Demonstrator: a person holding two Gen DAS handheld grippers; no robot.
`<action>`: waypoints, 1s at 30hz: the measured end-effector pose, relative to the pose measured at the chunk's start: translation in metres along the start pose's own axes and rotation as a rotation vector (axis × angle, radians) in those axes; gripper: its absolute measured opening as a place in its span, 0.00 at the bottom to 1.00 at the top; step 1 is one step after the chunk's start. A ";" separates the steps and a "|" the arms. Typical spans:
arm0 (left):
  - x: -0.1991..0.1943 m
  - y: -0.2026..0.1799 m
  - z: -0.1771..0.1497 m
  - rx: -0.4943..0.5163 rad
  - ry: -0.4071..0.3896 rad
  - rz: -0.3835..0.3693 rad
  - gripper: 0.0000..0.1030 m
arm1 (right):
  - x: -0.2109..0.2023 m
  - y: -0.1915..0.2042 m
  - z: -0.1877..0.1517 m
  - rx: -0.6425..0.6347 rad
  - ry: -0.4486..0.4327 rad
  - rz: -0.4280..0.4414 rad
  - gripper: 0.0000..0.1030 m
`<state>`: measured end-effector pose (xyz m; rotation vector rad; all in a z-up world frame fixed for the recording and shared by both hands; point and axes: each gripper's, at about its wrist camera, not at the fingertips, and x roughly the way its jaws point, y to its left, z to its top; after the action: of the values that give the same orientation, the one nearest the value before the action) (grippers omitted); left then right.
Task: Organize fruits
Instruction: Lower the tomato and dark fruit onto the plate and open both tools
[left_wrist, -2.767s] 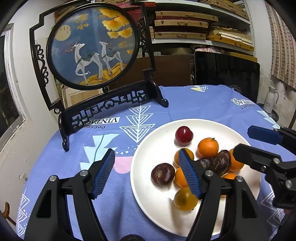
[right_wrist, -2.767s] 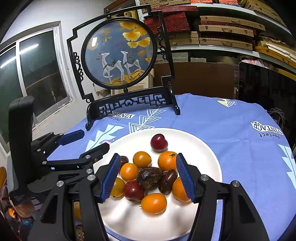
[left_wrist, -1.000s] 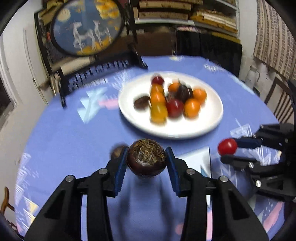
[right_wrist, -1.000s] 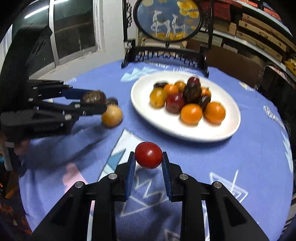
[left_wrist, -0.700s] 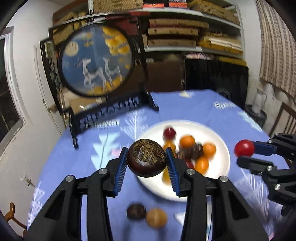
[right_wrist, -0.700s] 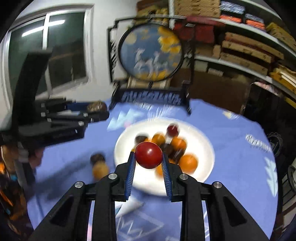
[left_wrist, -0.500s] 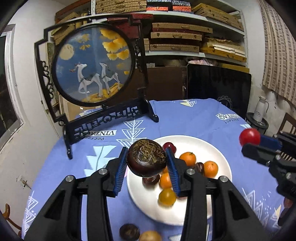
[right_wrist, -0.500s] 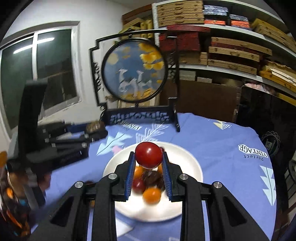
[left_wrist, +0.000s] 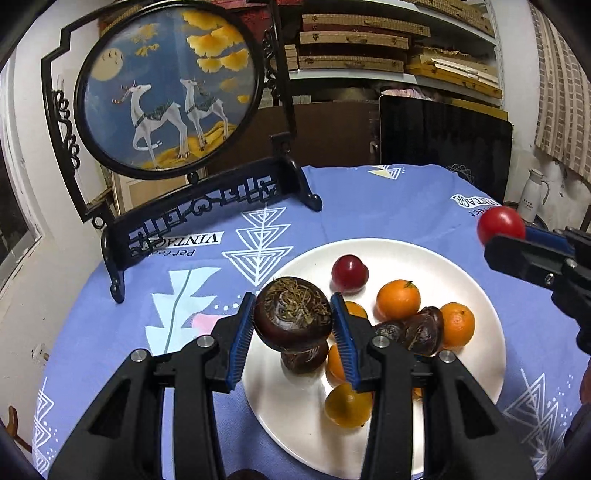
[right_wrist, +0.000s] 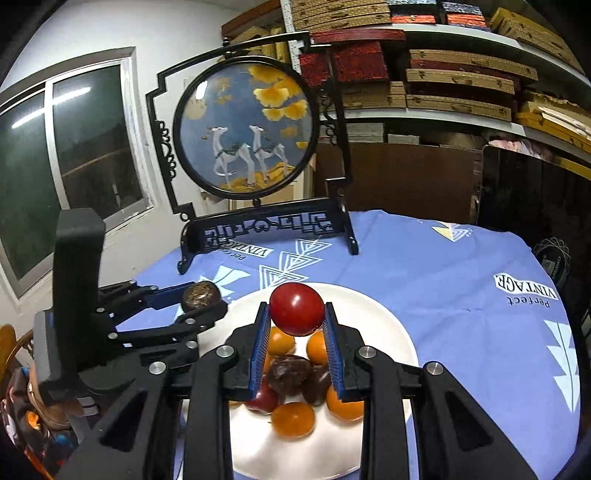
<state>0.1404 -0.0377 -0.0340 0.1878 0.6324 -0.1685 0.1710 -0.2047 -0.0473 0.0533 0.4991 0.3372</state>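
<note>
The dark brown fruit (left_wrist: 292, 314) sits clamped in the left tongs (left_wrist: 293, 325) at the centre of the left wrist view, held in the air over the left rim of the white plate (left_wrist: 476, 291). The red fruit (right_wrist: 296, 308) is clamped in the right tongs (right_wrist: 295, 325), held above the near half of the same plate. Both fruits are roundish, with no clear long axis. The pile of fruit (left_wrist: 399, 317) lies below and just beyond both pairs of tongs, mostly in the plate's middle and right part. Bare plate shows at its far rim and lower left. The left tongs are nearer the plate's left edge, where blue tablecloth (left_wrist: 369, 199) lies open; the black ornamental screen (left_wrist: 173, 92) stands well beyond, upper left, so there is room on that side
</note>
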 end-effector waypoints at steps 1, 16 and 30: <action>0.001 0.000 -0.001 0.003 0.000 0.003 0.39 | 0.001 -0.001 -0.001 0.002 0.008 0.000 0.28; 0.006 -0.002 -0.003 0.007 0.008 0.005 0.39 | 0.019 -0.002 -0.010 0.015 0.043 -0.033 0.28; 0.010 0.000 -0.006 -0.007 -0.028 0.056 0.69 | 0.028 -0.014 -0.018 0.041 0.022 -0.105 0.52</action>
<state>0.1449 -0.0369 -0.0446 0.1955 0.5987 -0.1143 0.1892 -0.2090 -0.0778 0.0632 0.5286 0.2249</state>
